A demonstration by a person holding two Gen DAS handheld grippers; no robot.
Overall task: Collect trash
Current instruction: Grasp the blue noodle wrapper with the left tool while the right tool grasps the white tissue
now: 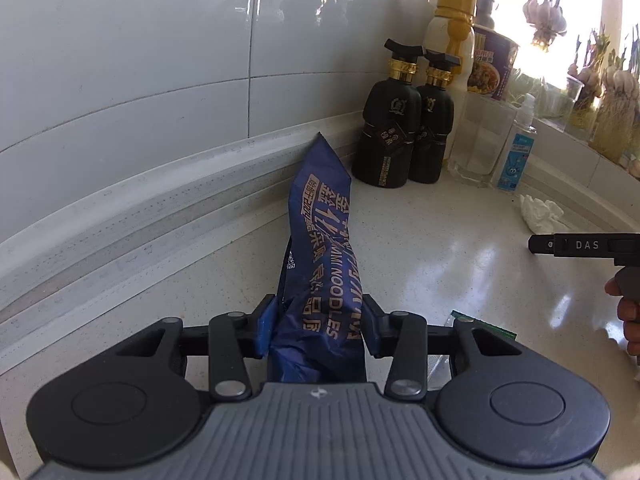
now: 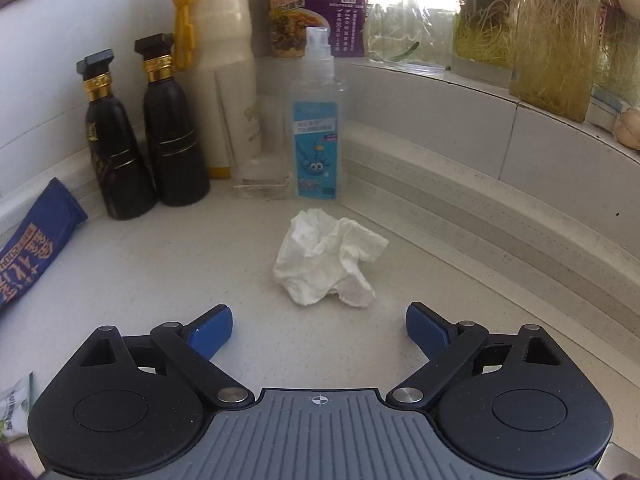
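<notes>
Trash: blue noodle wrapper lies lengthwise on the table, far tip at the wall ledge. Left claw is clamped on its near end, pads pressing both sides, probably to lift it. Right wrist view alone shows the crumpled tissue centred ahead of the right claw, which gapes wide and touches nothing. Left view catches only the tissue's edge.

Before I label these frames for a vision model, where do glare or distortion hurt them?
Left wrist view: the window is blown out, glare streaks the pale speckled countertop, and the white wall trim bows from the fisheye. Right wrist view: window light washes out behind the purple noodle cup, but the crumpled white tissue is sharp.
</notes>
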